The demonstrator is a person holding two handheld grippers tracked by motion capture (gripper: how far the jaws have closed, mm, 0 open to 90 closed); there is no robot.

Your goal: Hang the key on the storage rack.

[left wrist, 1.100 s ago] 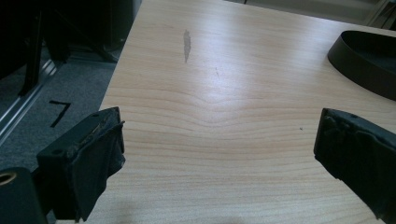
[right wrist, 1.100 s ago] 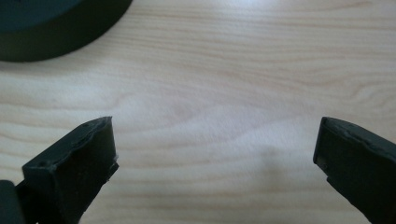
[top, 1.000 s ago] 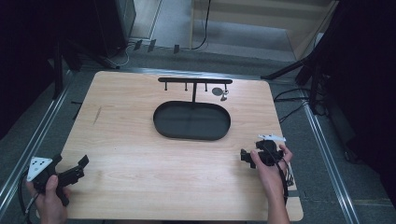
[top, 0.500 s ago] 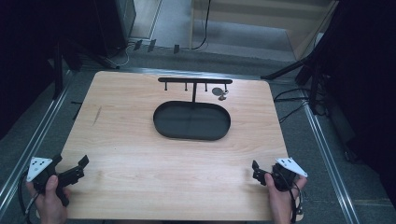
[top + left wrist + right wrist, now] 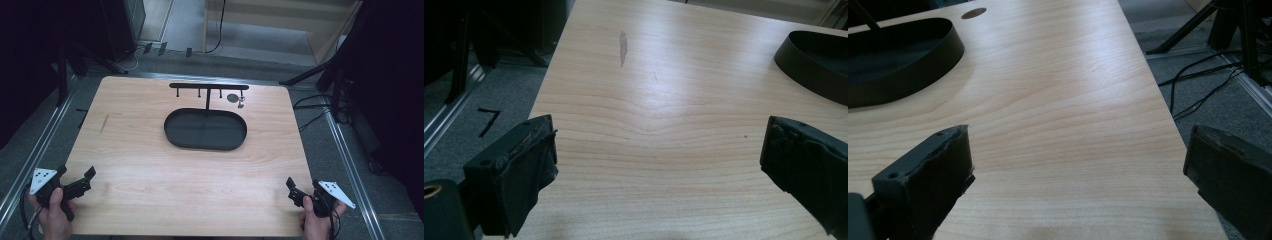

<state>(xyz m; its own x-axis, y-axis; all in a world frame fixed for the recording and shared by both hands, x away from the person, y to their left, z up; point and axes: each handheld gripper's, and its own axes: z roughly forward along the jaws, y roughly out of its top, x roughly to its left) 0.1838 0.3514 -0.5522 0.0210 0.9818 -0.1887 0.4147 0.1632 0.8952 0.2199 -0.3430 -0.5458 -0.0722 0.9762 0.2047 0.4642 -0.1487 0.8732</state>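
Right gripper [image 5: 295,188] pulled back from mid right edge to lower right corner of frame, jaws spread, empty. Left gripper [image 5: 85,180] unmoved at lower left, also spread, empty. Small metal piece [image 5: 240,103] hangs from black rack [image 5: 208,86] above oval tray [image 5: 172,137], upper centre. Work likely finished.

The table [image 5: 150,165] is light wood, smooth, with a soft sheen and a grey scuff at 10 o'clock. The tray [image 5: 205,131] looks matt black metal. The jaw pads [image 5: 526,170] are black, rough, frayed.
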